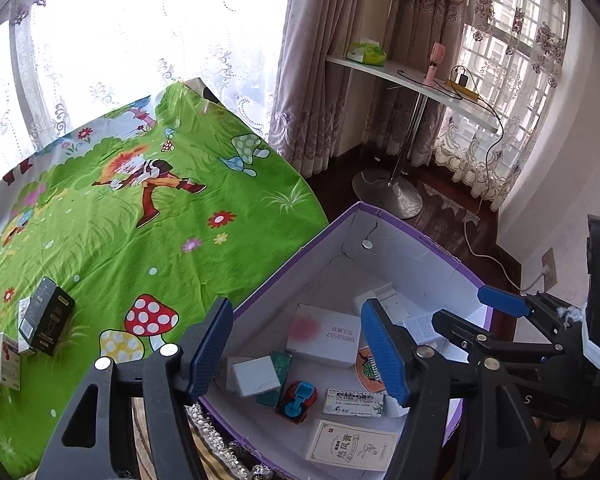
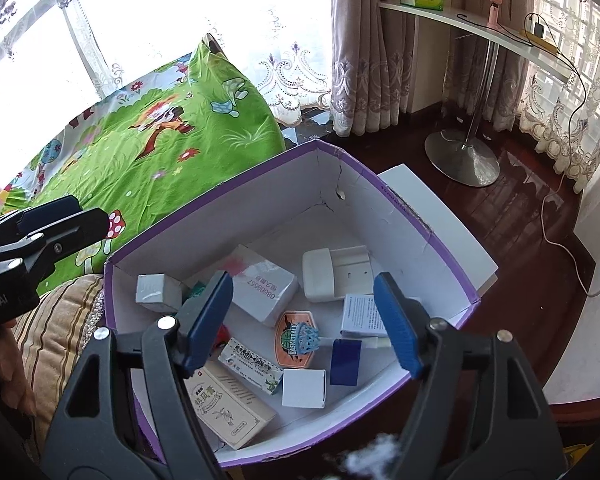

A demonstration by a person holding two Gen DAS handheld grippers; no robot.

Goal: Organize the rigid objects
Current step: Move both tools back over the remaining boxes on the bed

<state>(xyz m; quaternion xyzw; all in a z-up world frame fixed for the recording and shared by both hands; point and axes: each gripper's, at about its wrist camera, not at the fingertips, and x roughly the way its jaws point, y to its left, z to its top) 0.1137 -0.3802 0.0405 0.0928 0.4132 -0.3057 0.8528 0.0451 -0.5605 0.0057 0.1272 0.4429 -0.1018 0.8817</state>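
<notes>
Both grippers, left [image 1: 300, 344] & right [image 2: 304, 324], released, empty over purple box [image 2: 452, 252]; leftover boxes [image 1: 46, 320] at frame's lower left on bed may get missed.

**The bed and what is lying on it**

The bed [image 1: 148, 216] is wearing a bright green sheet with cartoon mushrooms, flowers and a running figure. A black box [image 1: 48, 314] is standing tilted on the sheet near the left edge. A few small white and red boxes [image 1: 0, 356] are lying just beside it, touching one another. A purple box [image 2: 452, 256] with white walls is sitting at the corner of the bed, next to a striped cushion [image 2: 56, 328]. It is holding many small packs. Beyond the bed, the dark wood floor [image 2: 532, 248] is carrying the round metal foot of a white side table [image 2: 462, 156] and a white cord.
</notes>
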